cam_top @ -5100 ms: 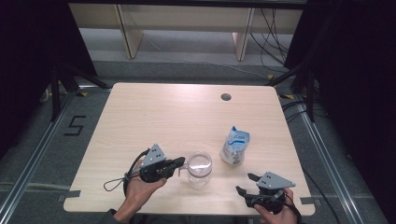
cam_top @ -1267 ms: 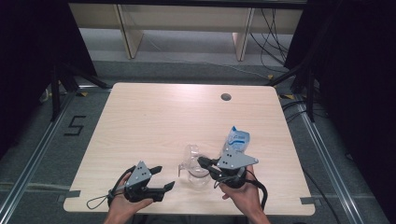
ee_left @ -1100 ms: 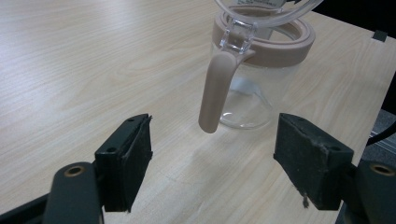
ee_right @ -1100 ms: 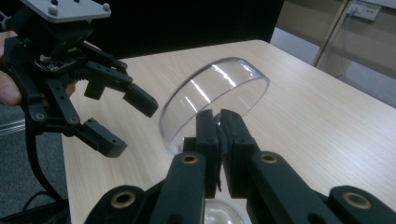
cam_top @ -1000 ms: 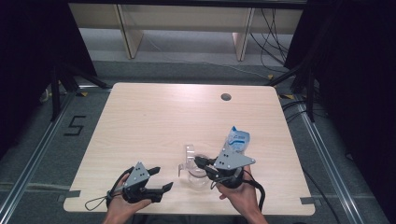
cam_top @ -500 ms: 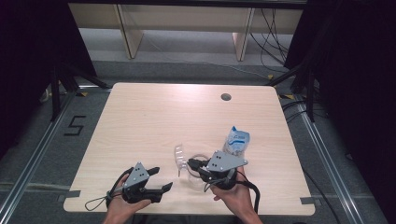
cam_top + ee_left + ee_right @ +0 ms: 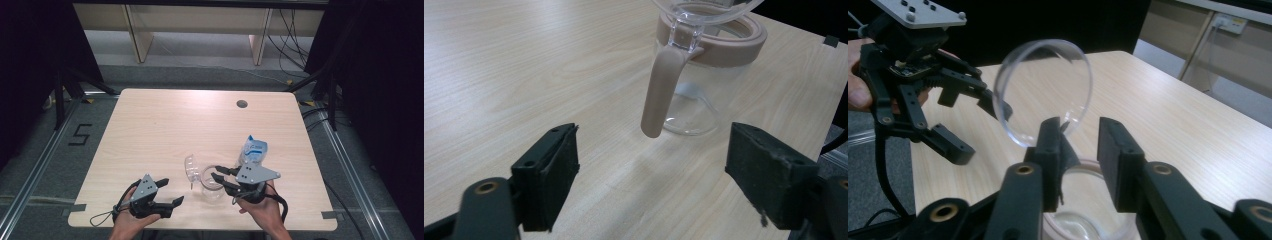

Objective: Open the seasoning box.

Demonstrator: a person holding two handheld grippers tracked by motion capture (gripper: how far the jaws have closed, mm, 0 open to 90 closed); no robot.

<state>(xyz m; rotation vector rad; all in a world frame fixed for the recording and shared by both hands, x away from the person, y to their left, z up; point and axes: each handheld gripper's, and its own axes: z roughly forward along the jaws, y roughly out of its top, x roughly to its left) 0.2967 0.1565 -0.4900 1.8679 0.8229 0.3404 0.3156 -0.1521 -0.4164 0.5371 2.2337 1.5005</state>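
Item: clear jar (image 7: 214, 186) w/ pinkish rim band and hinged lid (image 7: 191, 169). Loc: near edge of table (image 7: 165, 125), centre-right, between the two grippers. Lid swung up and open to the left, standing near upright; its pink latch arm (image 7: 659, 92) hangs down the jar's side in the left gripper view. Jar looks empty, tho glass makes that hard to judge.

Right gripper (image 7: 223, 178): over jar mouth, jaws narrowed to a slim gap. Right gripper view has the lid's (image 7: 1043, 92) lower edge at that gap; whether it's actually pinched, can't tell.

Left gripper (image 7: 169, 192): low at near-left, jaws spread wide, nothing in them, aimed at jar but apart from it.

Also on table: blue-white pouch (image 7: 253, 150), just right of and beyond jar; cable hole (image 7: 242, 104) far right.

Step in hand (est.): opening the jar, lid approx. fully back. Next prob. calls for letting go of lid w/o it dropping shut, left steadying the jar, then fetching pouch.
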